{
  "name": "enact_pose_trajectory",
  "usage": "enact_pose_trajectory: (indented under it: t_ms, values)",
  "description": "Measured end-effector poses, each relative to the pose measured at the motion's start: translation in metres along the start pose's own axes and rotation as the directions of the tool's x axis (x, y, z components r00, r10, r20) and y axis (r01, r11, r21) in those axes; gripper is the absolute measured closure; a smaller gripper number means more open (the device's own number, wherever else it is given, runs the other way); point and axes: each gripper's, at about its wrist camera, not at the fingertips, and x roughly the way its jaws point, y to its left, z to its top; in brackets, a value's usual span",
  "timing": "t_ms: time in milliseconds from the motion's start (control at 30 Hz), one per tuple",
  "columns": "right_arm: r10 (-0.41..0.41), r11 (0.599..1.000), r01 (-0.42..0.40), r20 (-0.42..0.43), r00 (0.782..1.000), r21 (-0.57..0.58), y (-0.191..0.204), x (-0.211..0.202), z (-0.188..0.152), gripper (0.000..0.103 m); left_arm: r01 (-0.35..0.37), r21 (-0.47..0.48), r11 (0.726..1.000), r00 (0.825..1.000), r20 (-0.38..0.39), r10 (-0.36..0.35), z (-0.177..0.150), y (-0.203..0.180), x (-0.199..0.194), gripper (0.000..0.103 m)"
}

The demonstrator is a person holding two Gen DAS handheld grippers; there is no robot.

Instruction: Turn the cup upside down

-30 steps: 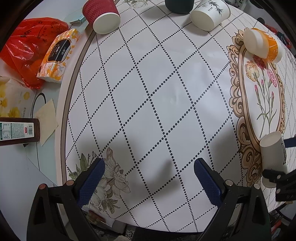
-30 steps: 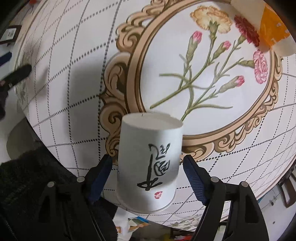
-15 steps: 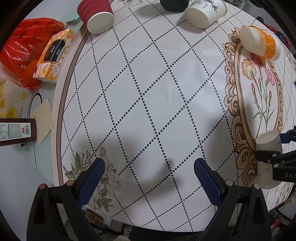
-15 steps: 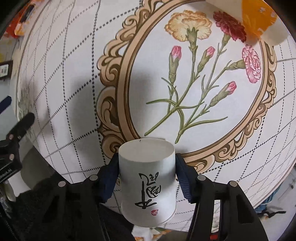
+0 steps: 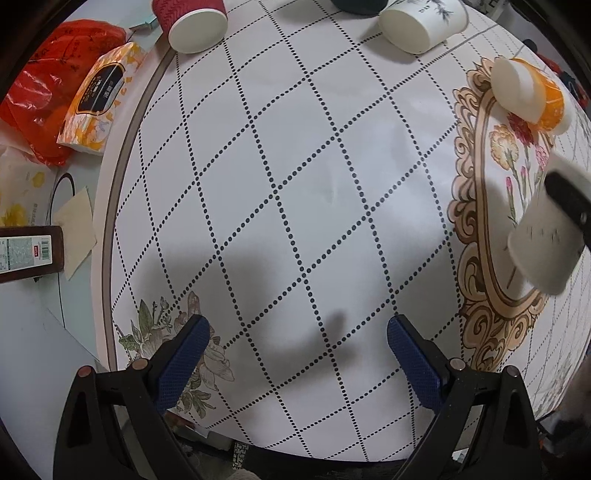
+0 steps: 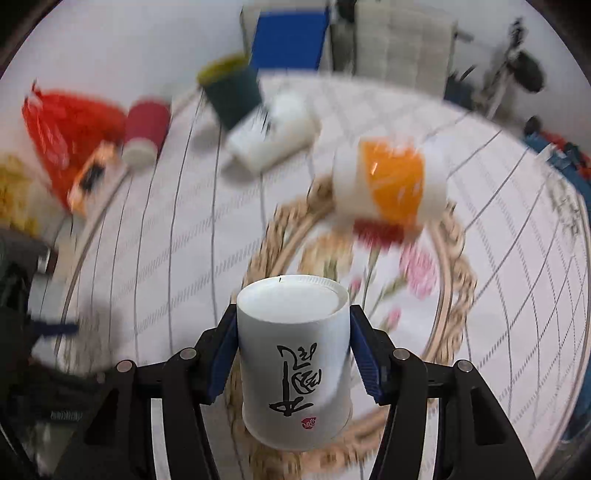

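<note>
Above tablecloth (image 6: 184,236), cup (image 6: 293,362) between right hand-held gripper (image 6: 293,363) fingers.

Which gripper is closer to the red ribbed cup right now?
Left. The left gripper faces the red ribbed cup across the table, open. The right gripper is farther off, clamped on the white cup.

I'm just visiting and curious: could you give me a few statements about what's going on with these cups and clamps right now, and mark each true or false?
1. The right gripper is clamped on the white cup. True.
2. The left gripper holds a cup. False: it is open with nothing between its fingers.
3. The orange-banded cup lies on its side. True.
4. The red cup sits inside the flower frame. False: it lies at the tablecloth's far left edge.
</note>
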Motion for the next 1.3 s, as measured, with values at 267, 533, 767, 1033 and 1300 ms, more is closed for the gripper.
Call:
enact_pose_trajectory:
  t_ms: [267, 533, 767, 1033, 1300]
  values:
    - [-0.055, 0.998, 0.052, 0.188, 0.981, 0.023, 0.009, -0.002, -0.027, 0.043, -0.022, 0.005, 1.000, 1.000, -0.001, 0.022, 0.004, 0.000, 0.003, 0.004]
    - [-0.047, 0.998, 0.054, 0.145, 0.988, -0.042, 0.013, -0.011, -0.050, 0.041, -0.020, 0.014, 1.000, 1.000, 0.021, 0.020, -0.006, -0.022, 0.003, 0.004]
    - [-0.044, 0.998, 0.047, 0.098, 0.994, -0.034, 0.010, -0.018, -0.060, 0.027, -0.018, 0.018, 1.000, 0.997, 0.071, 0.017, -0.016, -0.035, -0.020, 0.004]
    - [-0.101, 0.990, 0.099, 0.009, 0.995, 0.100, 0.002, -0.075, -0.068, 0.009, -0.014, 0.099, 0.995, 0.976, 0.216, -0.008, -0.036, -0.043, -0.082, 0.004]
    - [-0.236, 0.919, 0.247, -0.073, 0.969, 0.308, 0.001, -0.152, -0.102, 0.009, -0.029, 0.217, 0.976, 0.937, 0.347, -0.049, -0.070, -0.036, -0.133, 0.004]
